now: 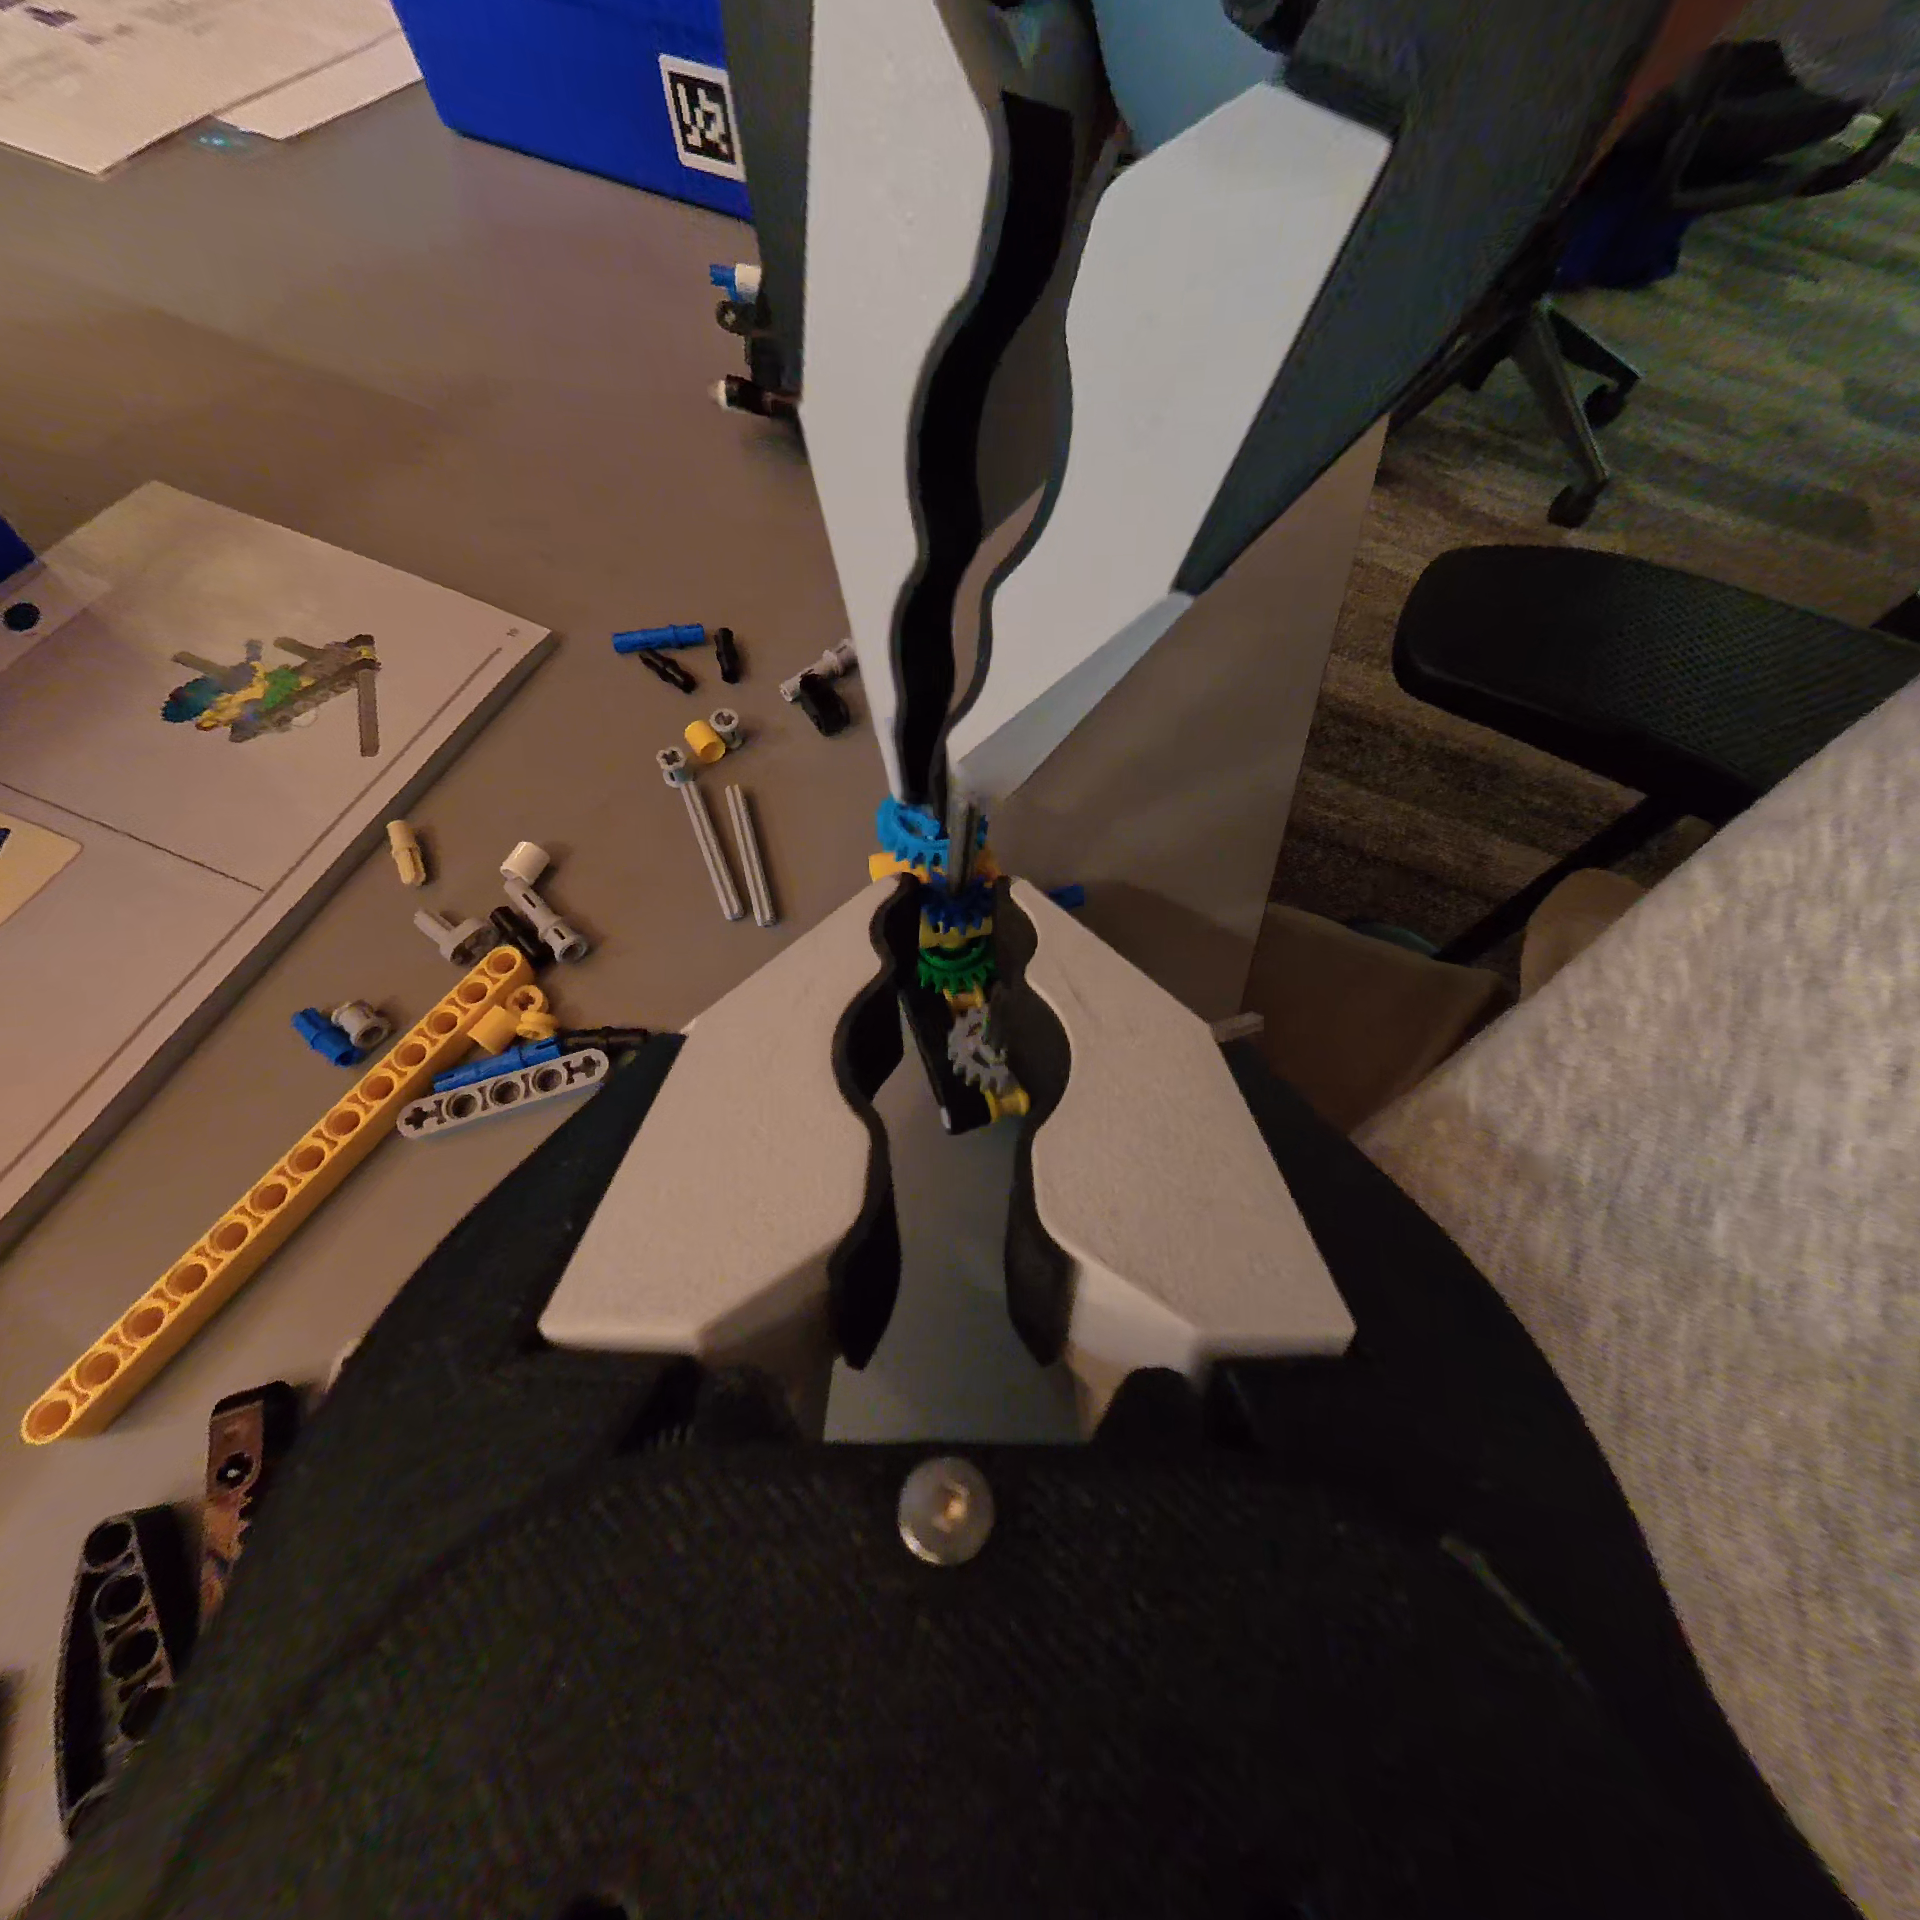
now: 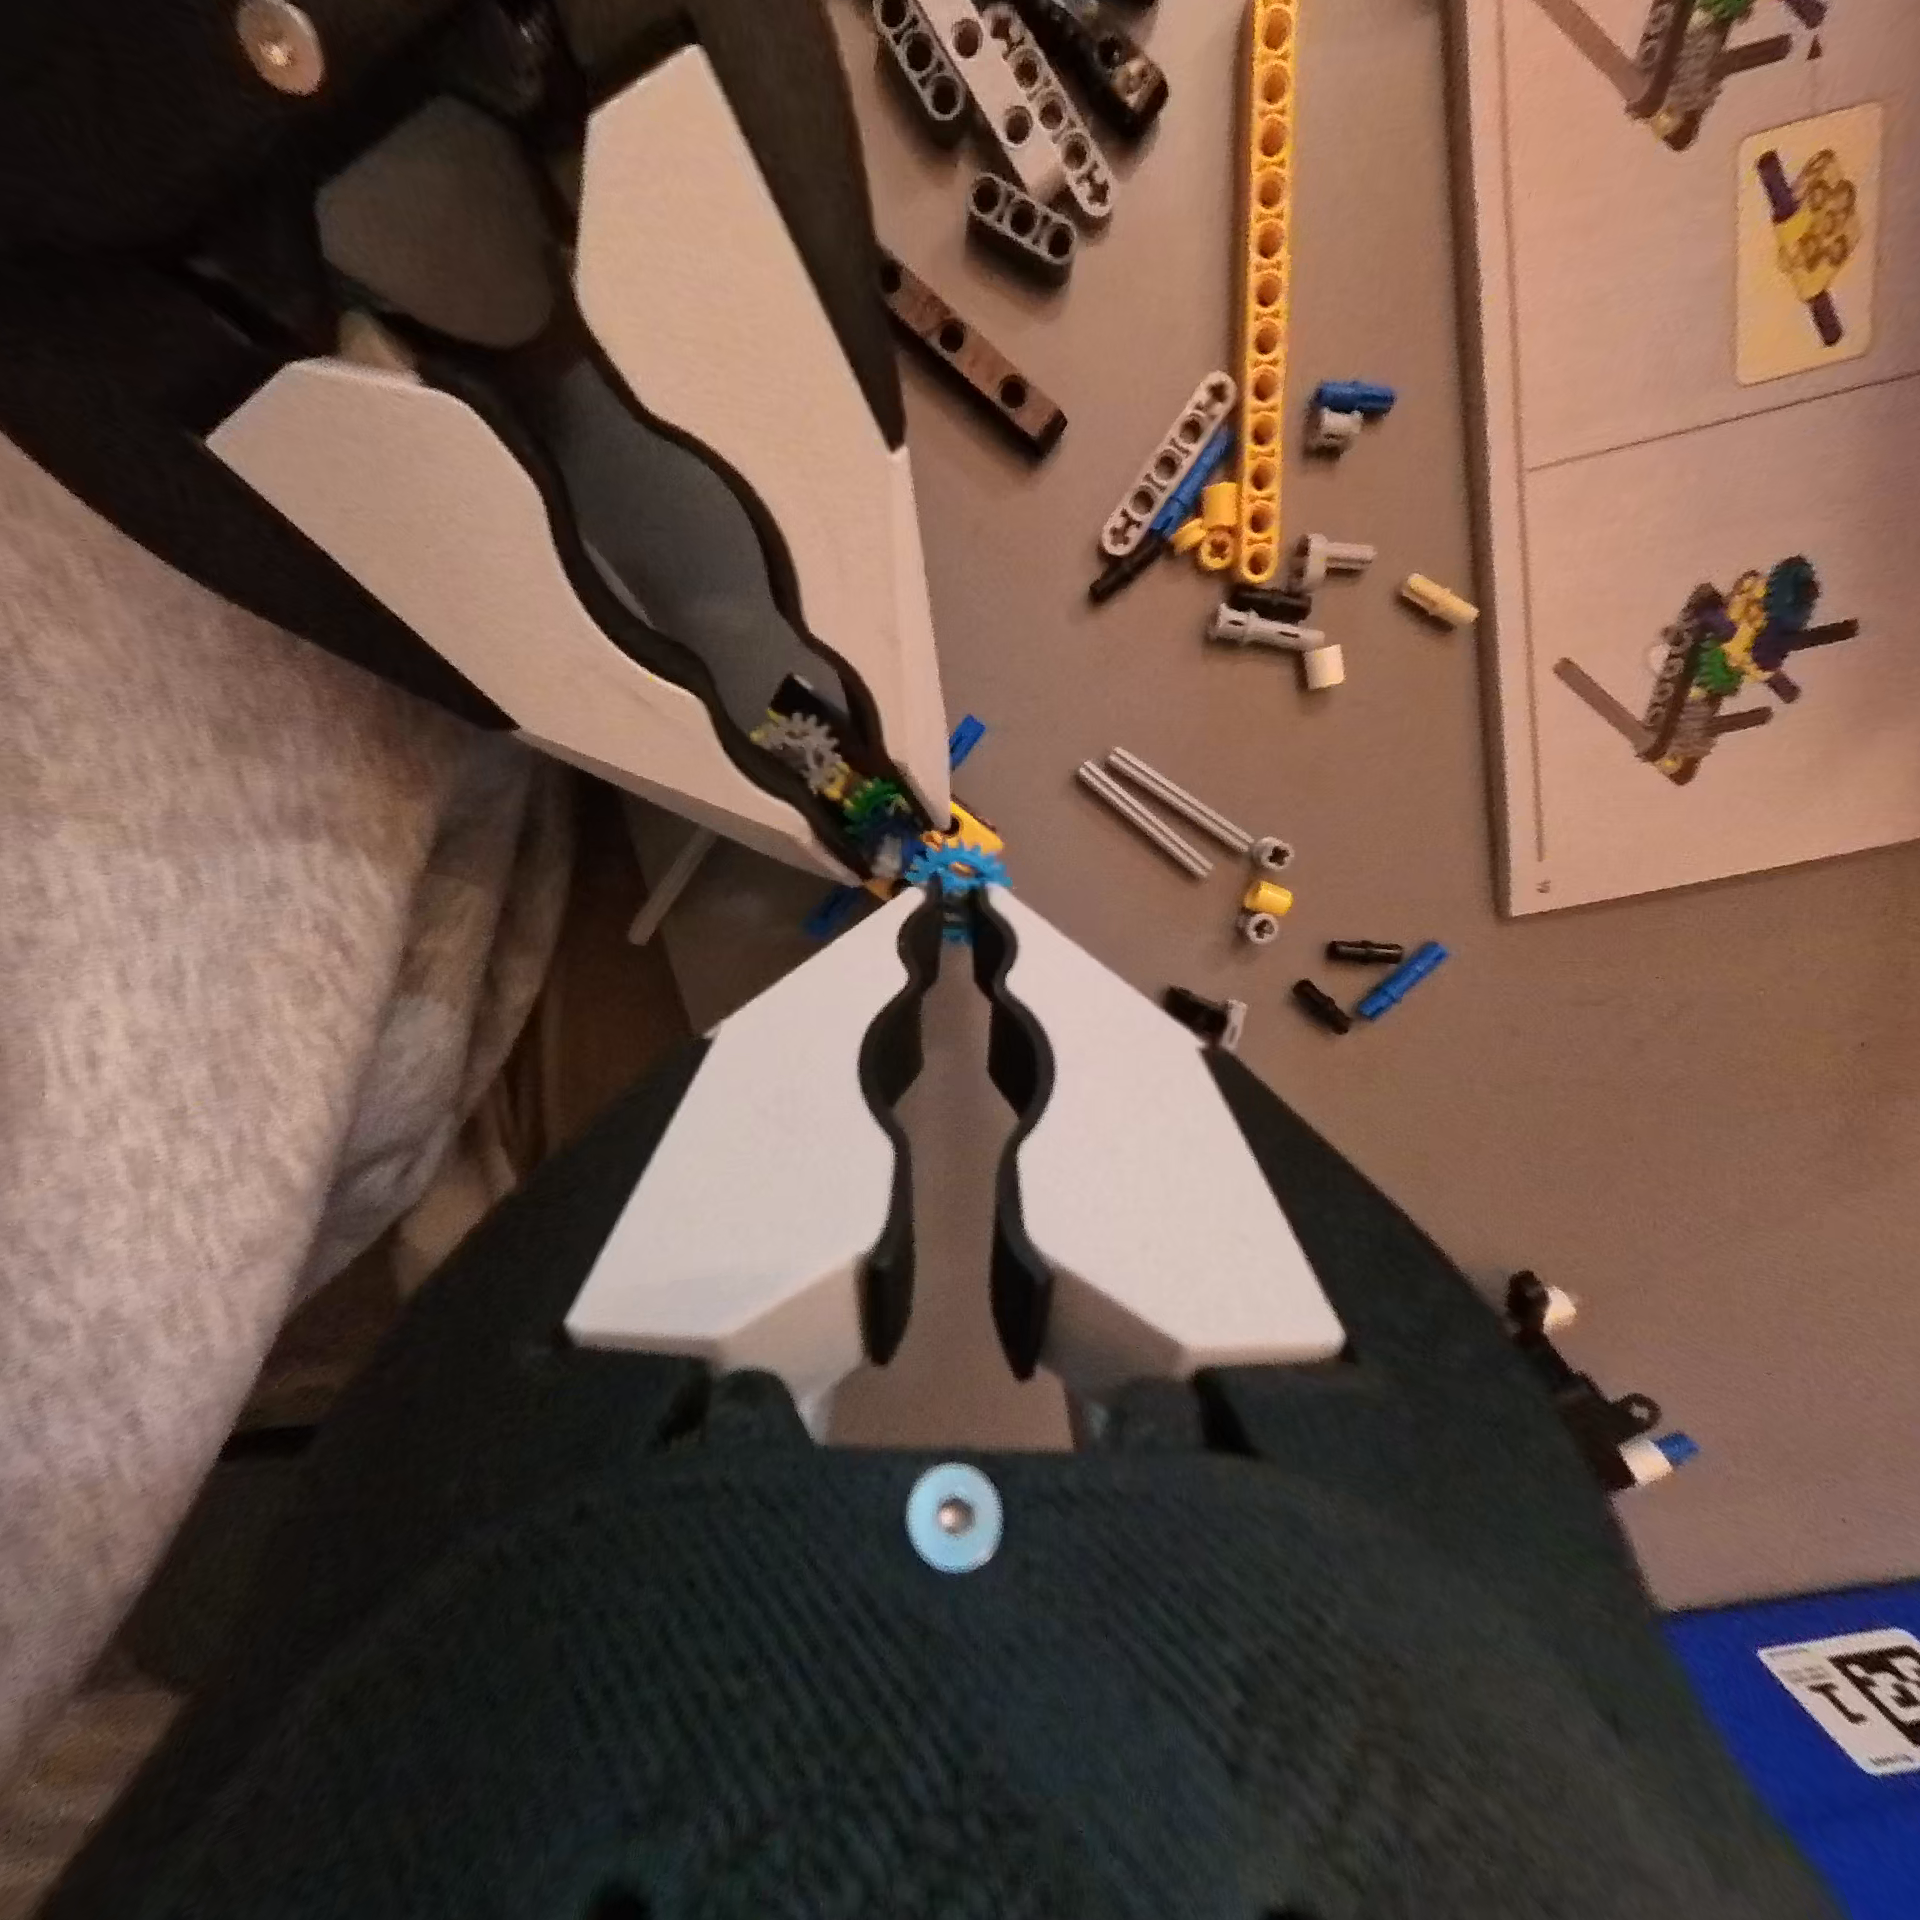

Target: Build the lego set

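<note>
Left gripper [image 1: 940, 894] fingers clamped on gear assembly [image 1: 961, 997], held above the table [image 1: 540, 416] near its edge. Right gripper [image 2: 951, 914] fingers closed on the assembly's light-blue gear [image 2: 956, 868], tips of both grippers meeting. Beyond, on the table: yellow beam [image 1: 281, 1184], two grey axles [image 1: 732, 852], instruction booklet [image 1: 208, 727], blue box [image 1: 582, 94] at far side.

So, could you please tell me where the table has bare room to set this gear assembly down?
Bare table lies between the blue bin and the instruction booklet. It is crowded around the long yellow beam and grey axles.
</note>
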`<state>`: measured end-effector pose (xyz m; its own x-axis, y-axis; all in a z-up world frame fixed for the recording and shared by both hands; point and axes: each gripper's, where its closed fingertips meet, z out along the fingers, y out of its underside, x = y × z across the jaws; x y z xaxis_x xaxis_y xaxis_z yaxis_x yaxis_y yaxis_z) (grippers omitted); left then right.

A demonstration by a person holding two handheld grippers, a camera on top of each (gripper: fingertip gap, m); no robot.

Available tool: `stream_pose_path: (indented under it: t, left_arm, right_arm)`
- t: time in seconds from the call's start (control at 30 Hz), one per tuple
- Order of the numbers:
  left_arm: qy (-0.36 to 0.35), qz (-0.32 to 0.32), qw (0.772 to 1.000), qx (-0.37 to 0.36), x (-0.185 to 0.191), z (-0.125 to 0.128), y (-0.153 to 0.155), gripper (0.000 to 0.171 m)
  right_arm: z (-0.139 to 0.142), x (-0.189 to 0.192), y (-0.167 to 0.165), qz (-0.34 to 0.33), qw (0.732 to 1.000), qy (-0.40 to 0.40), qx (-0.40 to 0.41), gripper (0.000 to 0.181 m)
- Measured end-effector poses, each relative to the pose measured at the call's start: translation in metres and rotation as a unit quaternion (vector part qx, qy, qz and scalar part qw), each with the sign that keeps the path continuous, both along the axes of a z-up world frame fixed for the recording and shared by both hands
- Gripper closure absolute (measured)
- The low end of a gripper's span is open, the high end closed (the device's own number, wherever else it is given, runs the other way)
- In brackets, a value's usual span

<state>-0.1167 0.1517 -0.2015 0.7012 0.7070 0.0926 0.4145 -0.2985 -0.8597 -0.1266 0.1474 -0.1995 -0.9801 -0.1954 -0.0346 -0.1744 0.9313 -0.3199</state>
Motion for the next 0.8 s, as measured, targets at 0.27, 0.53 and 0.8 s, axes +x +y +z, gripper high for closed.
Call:
stream_pose_path:
  t: [0.27, 0.53, 0.8]
  left_arm:
    - [0.001, -0.006, 1.0, 0.016, 0.004, 0.004, -0.001, 0.164]
    - [-0.025, -0.008, 0.999, 0.044, 0.004, 0.004, -0.003, 0.164]
    - [-0.034, -0.004, 0.998, 0.054, 0.003, 0.004, -0.005, 0.164]
  right_arm:
    - [-0.001, 0.001, 0.0, 0.005, 1.0, 0.008, 0.005, 0.172]
    - [0.001, -0.005, 0.001, -0.037, 0.999, -0.019, -0.029, 0.164]
    - [0.006, -0.017, 0.0, -0.097, 0.99, -0.036, -0.096, 0.157]
